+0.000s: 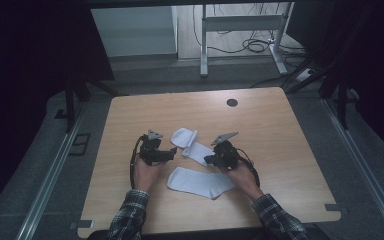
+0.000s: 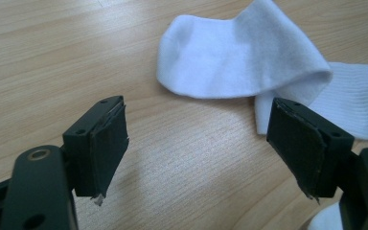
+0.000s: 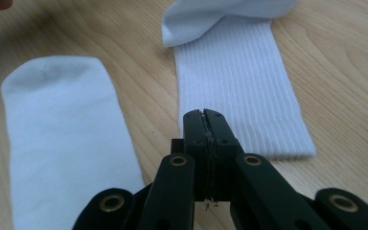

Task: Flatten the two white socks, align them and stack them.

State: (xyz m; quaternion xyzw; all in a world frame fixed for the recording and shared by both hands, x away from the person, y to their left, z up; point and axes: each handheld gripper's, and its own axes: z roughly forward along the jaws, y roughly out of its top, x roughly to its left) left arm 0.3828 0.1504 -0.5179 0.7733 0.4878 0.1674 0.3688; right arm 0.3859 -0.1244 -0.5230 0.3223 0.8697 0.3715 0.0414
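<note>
The person wears a shirt with dark checked sleeves [image 1: 130, 216] that show at the bottom of the high view, and each hand carries a black tool. The left gripper [image 1: 172, 151] and the right gripper [image 1: 207, 160] each have a grey three-cornered plate on top and a black cable looping off the side. Up close, the jaws are black bars with round brass-coloured rivets, small screw holes and flat black pads [image 2: 110, 143] with worn, frayed edges.
</note>
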